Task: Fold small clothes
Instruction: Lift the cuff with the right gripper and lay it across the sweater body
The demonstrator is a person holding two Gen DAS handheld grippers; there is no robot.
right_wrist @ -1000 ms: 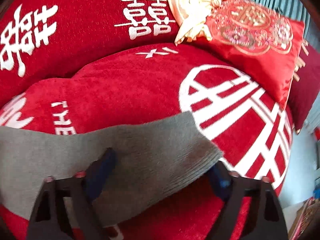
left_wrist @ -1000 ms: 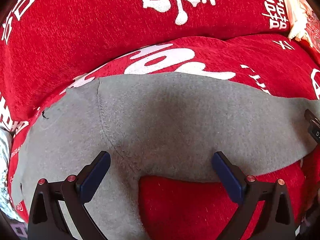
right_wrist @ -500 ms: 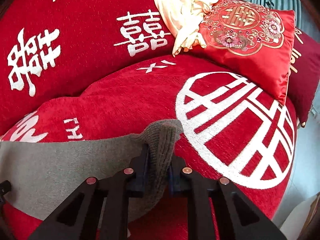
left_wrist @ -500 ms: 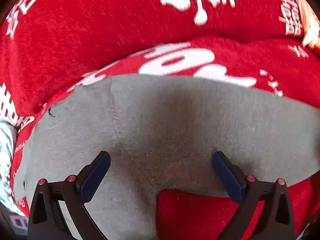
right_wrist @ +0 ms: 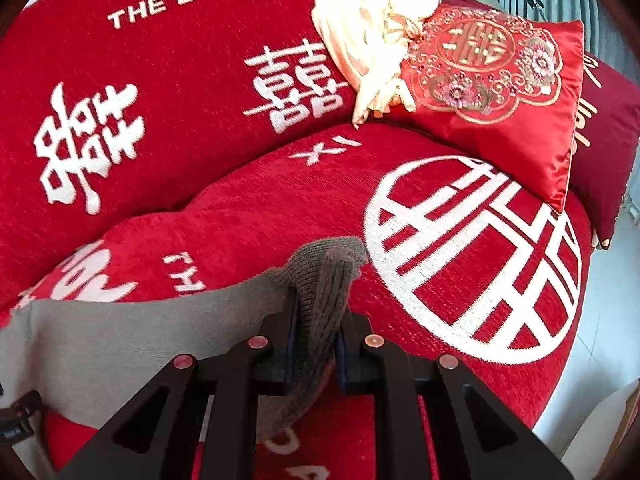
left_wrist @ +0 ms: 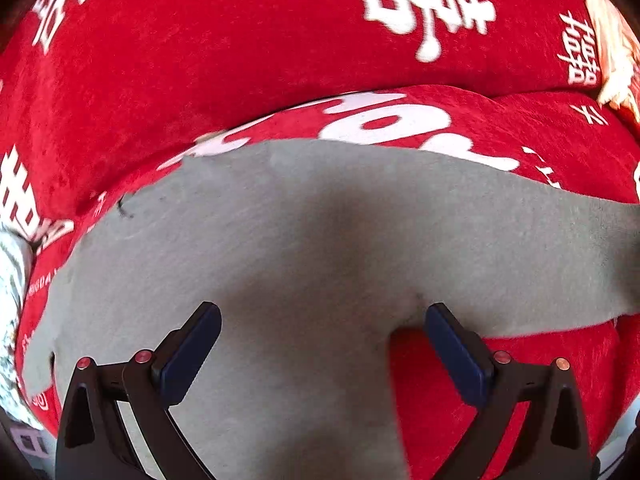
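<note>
Fingers on my right gripper (right_wrist: 314, 344) pinch the ribbed cuff of the grey garment (left_wrist: 320, 240), which lies spread on the red sofa (right_wrist: 200, 80); my left fingers (left_wrist: 320, 344) stand wide over its middle, holding nothing. I'd carry the cuff across in a low arc, keeping edges matched. A cushion (right_wrist: 500, 92) and cream cloth (right_wrist: 368, 40) sit well clear.

I read setting as home living room, dressed for wedding. Landmark: sofa (right_wrist: 168, 92) under red throw with white double-happiness characters and "THE BIGDAY" lettering. Embroidered red cushion (right_wrist: 500, 84) at sofa's right end; cream cloth bundle (right_wrist: 368, 40) just beside cushion. Pale floor (right_wrist: 608, 320) right of sofa.
</note>
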